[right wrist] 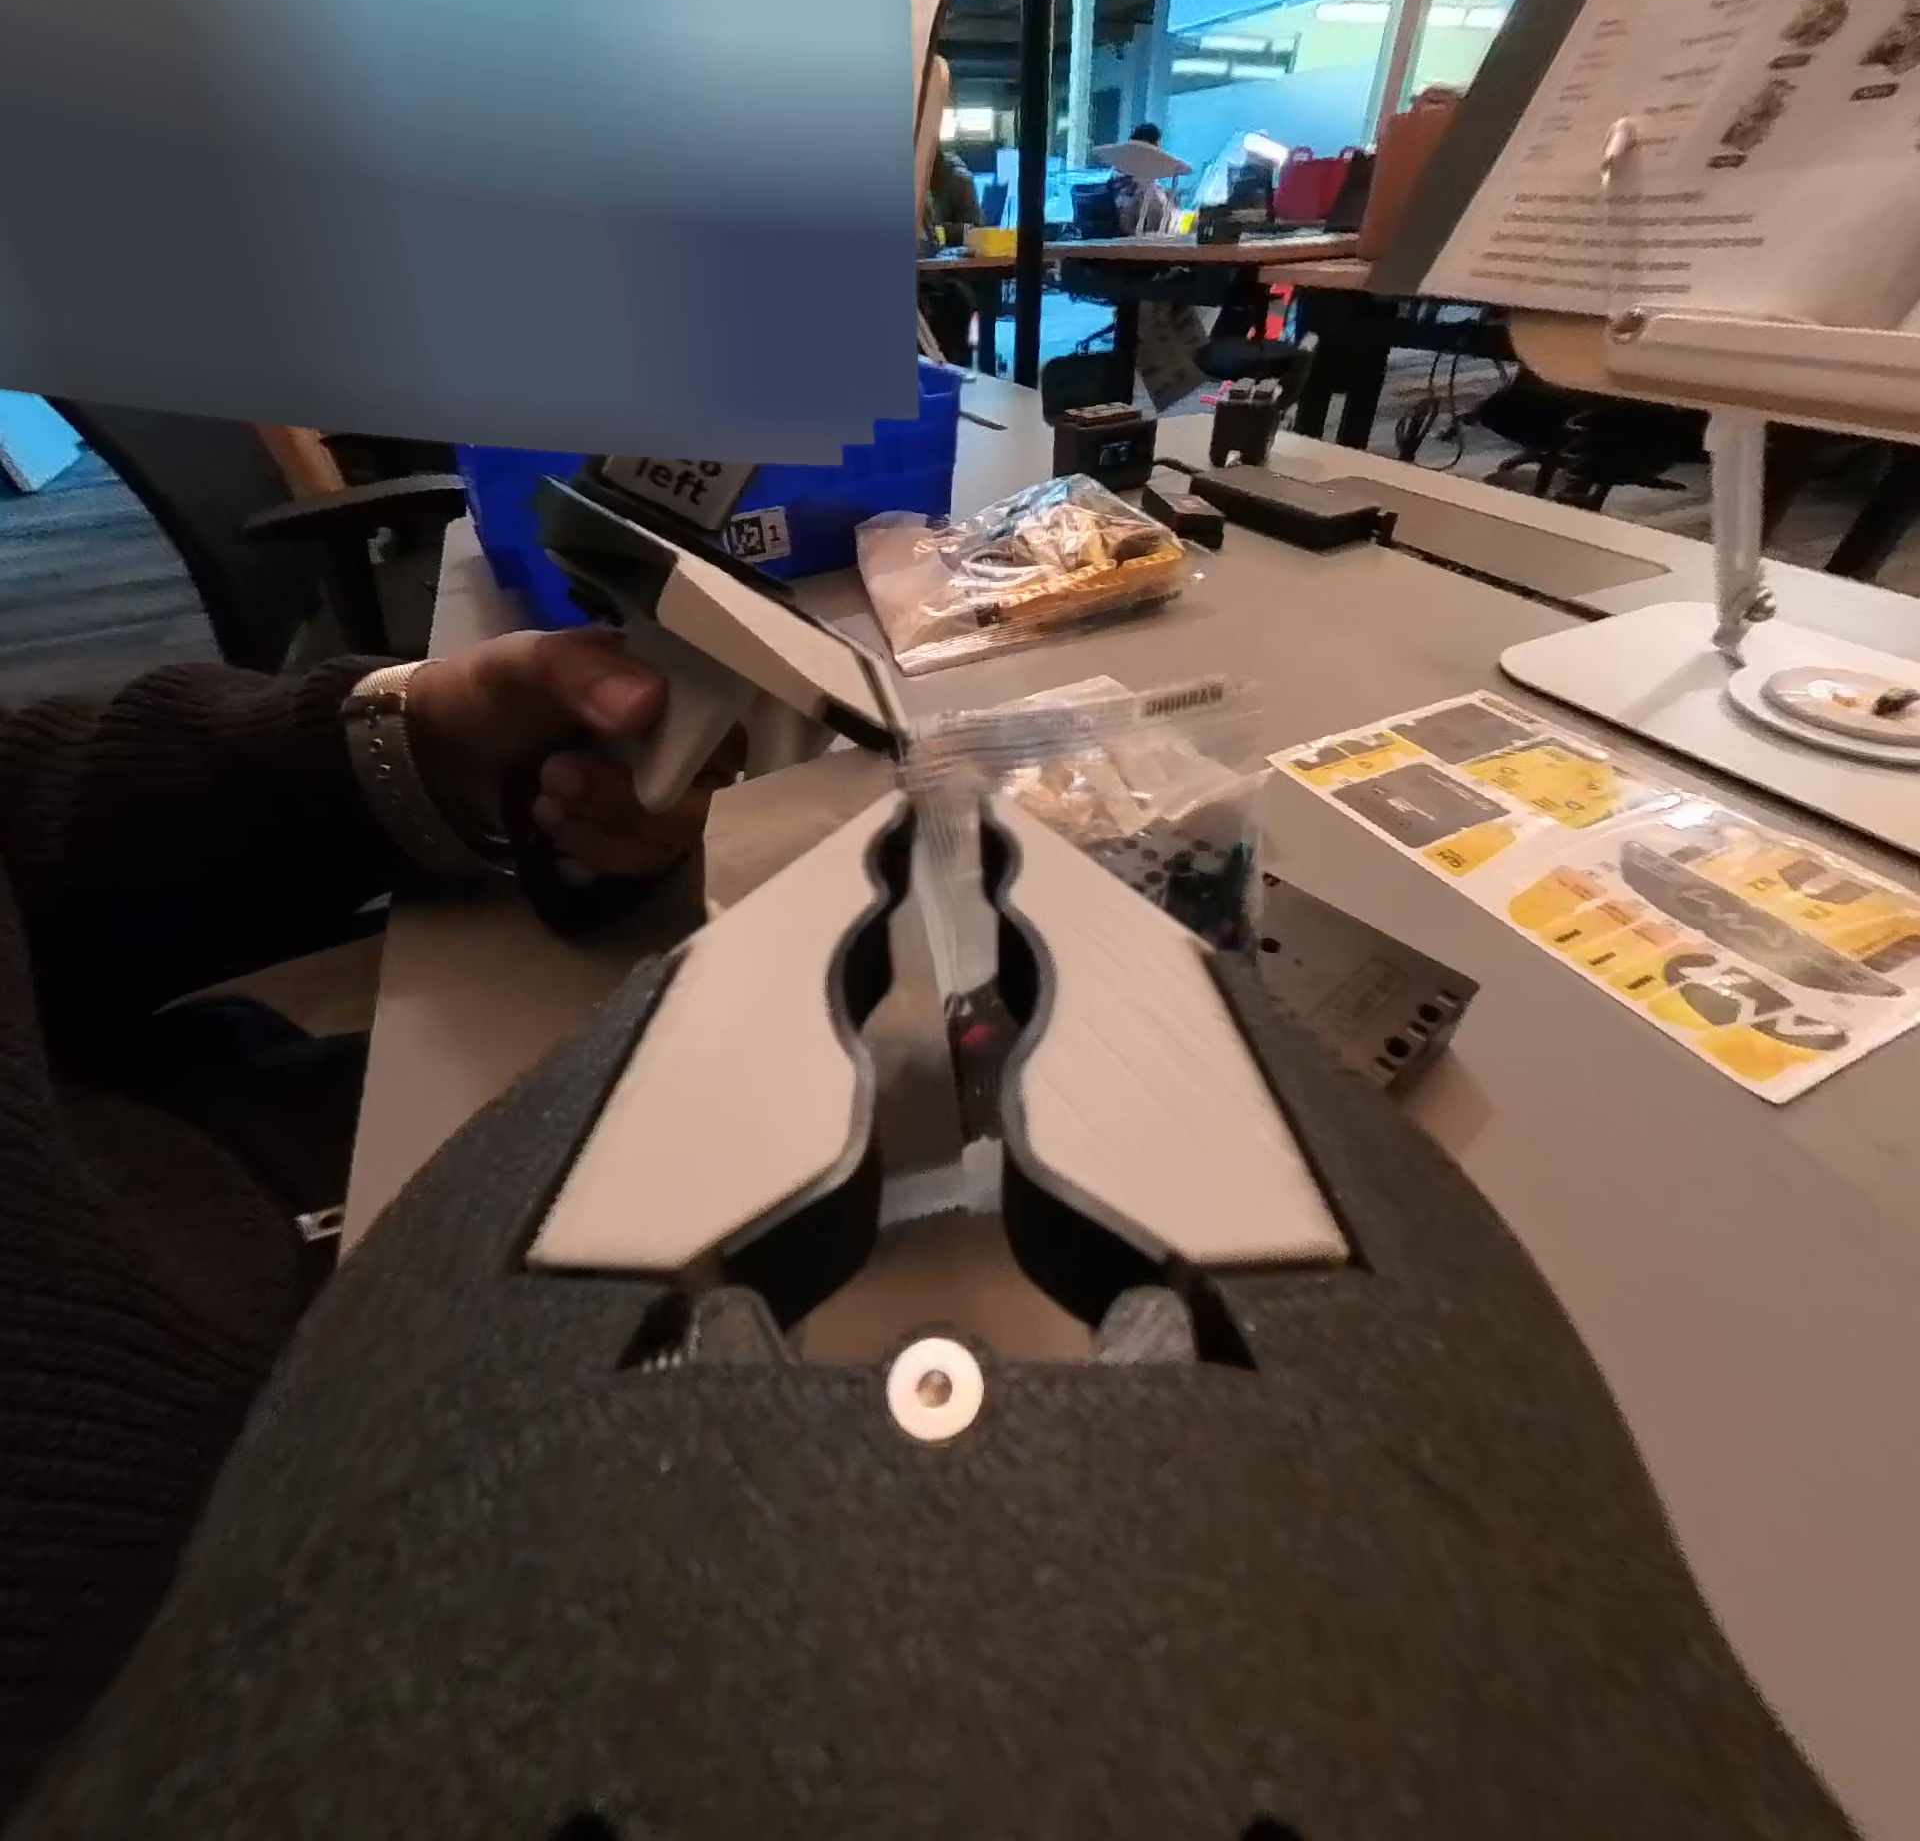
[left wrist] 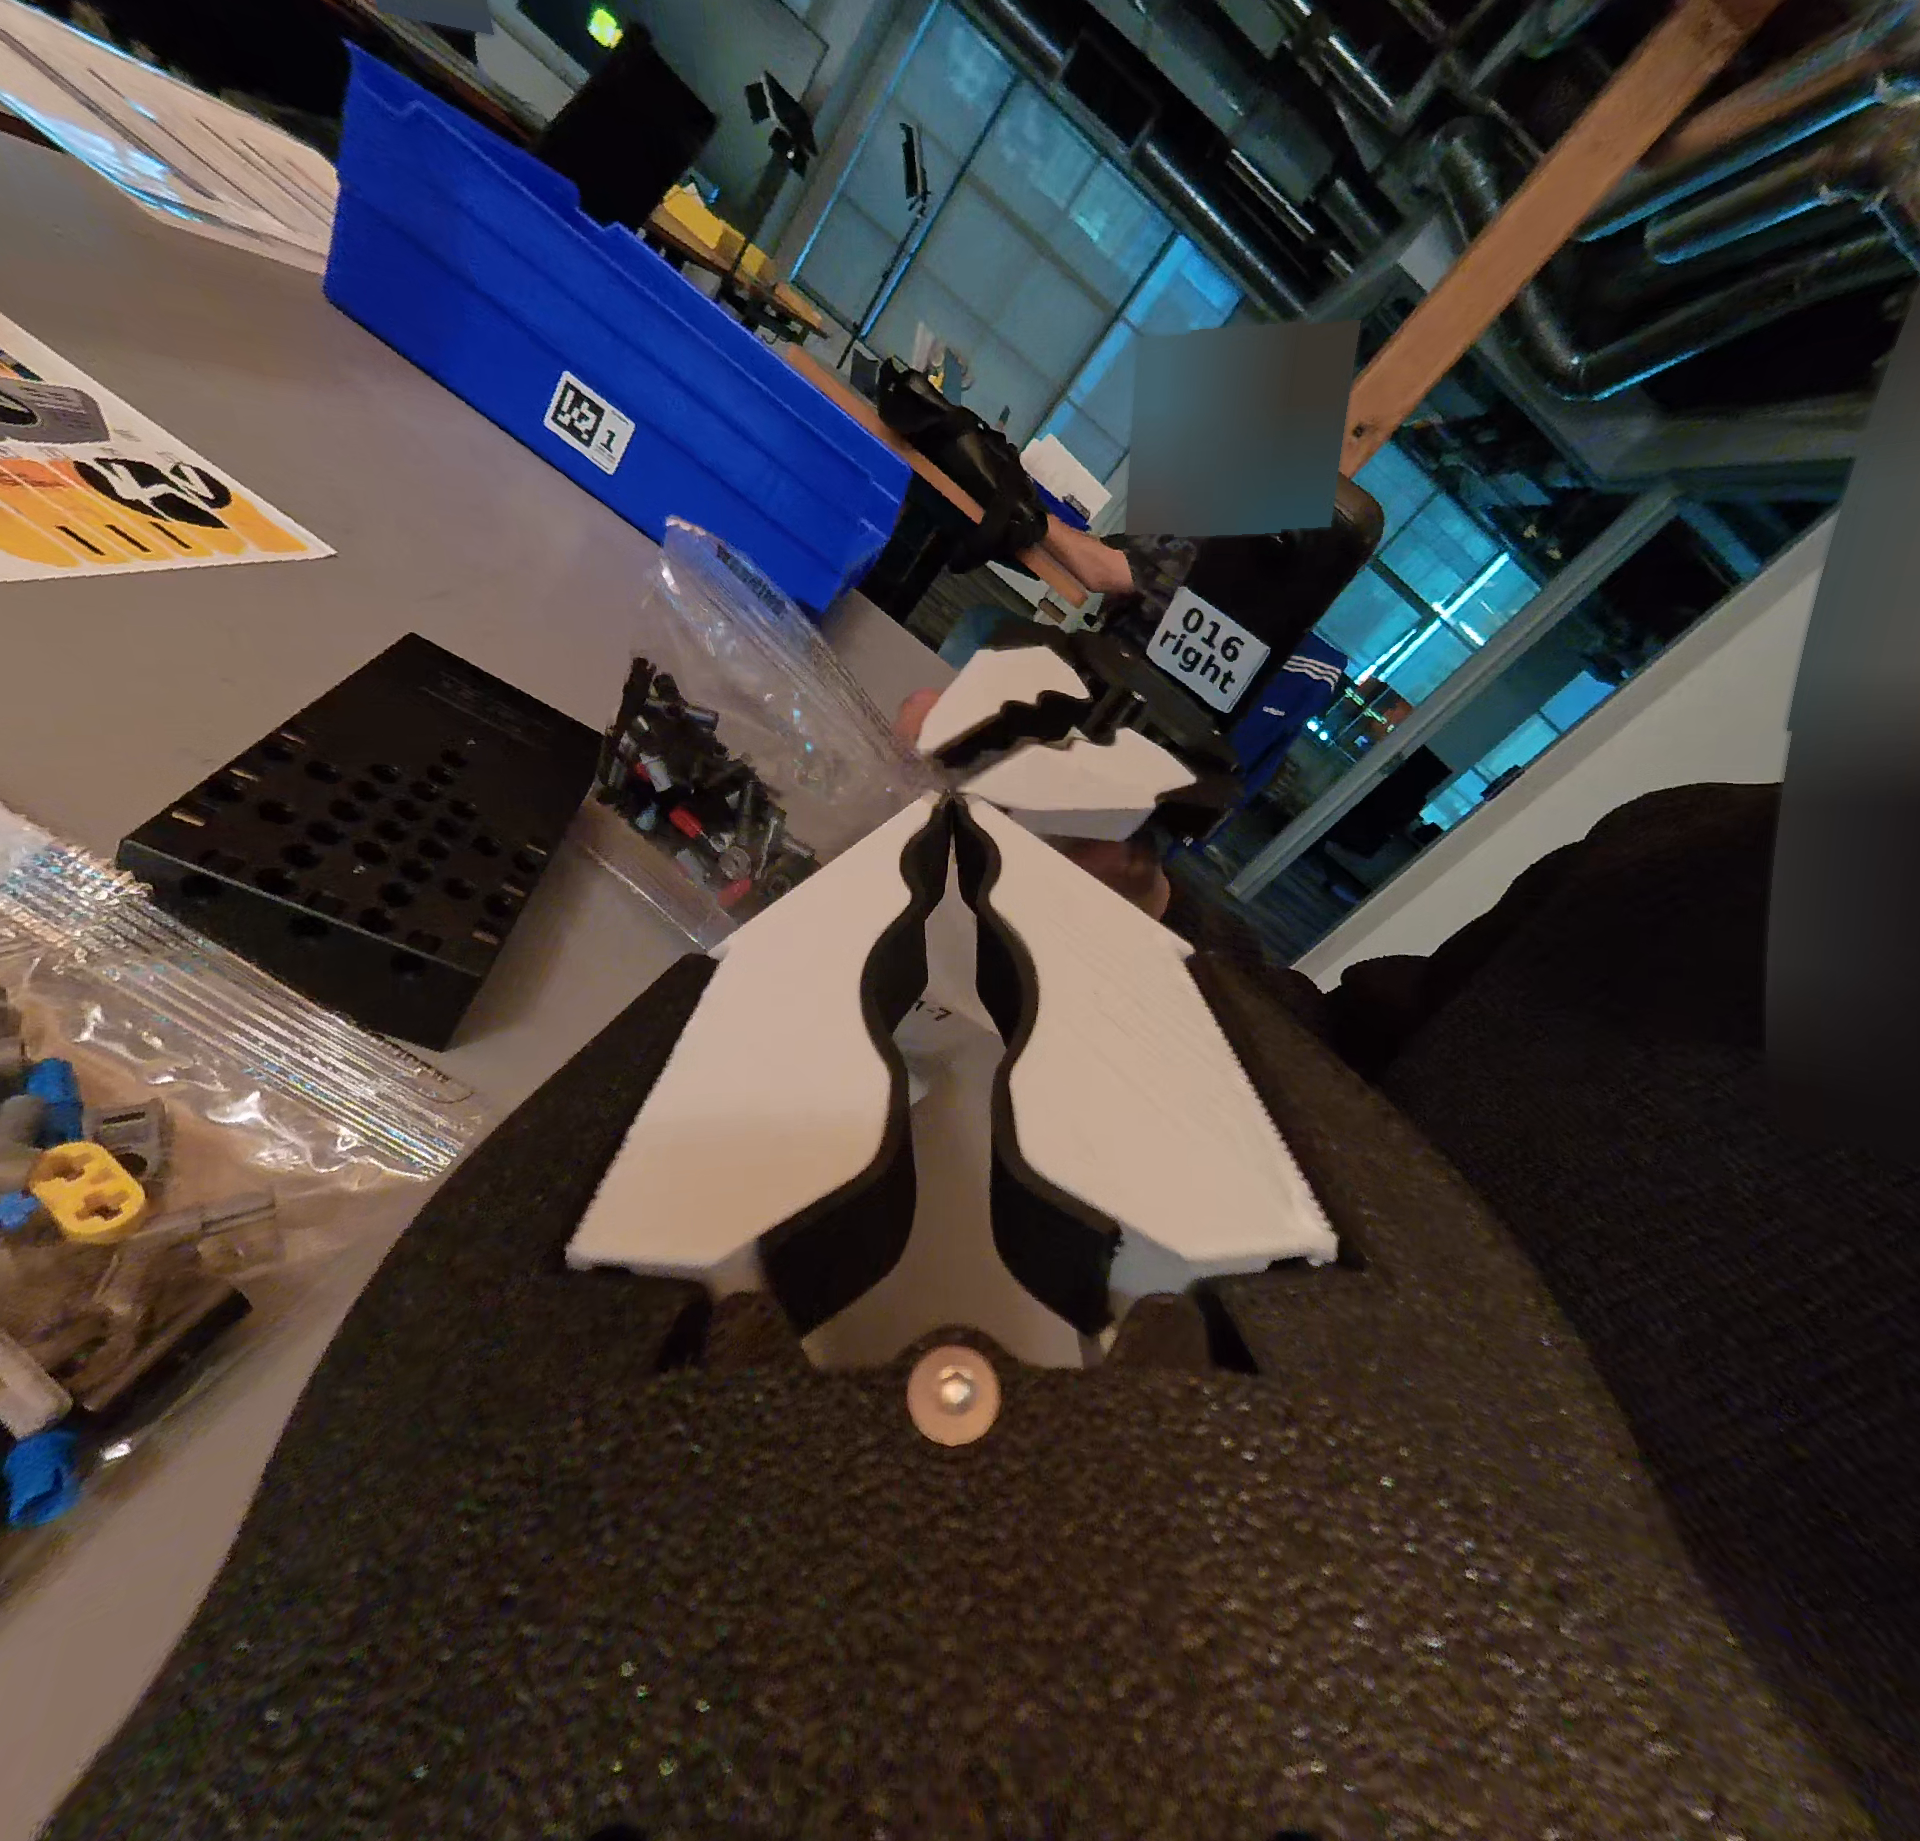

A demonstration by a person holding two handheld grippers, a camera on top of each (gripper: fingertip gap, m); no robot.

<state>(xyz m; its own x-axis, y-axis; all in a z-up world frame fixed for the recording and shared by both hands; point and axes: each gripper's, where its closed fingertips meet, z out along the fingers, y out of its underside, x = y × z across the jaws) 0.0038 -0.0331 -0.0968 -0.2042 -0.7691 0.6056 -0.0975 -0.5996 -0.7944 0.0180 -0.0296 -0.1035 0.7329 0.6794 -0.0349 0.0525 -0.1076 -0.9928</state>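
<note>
Both grippers pinch one clear bag [left wrist: 727,752] of small parts above the grey table [left wrist: 416,544]: left gripper [left wrist: 948,804] and right gripper [right wrist: 940,804] closed on its edge. Nearby sit a black box [left wrist: 353,835] and a blue bin [left wrist: 582,337].

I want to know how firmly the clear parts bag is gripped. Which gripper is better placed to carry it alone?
Probably the right gripper: the clear bag runs deep between its jaws, while the left gripper pinches only the bag's edge at its tips.
</note>
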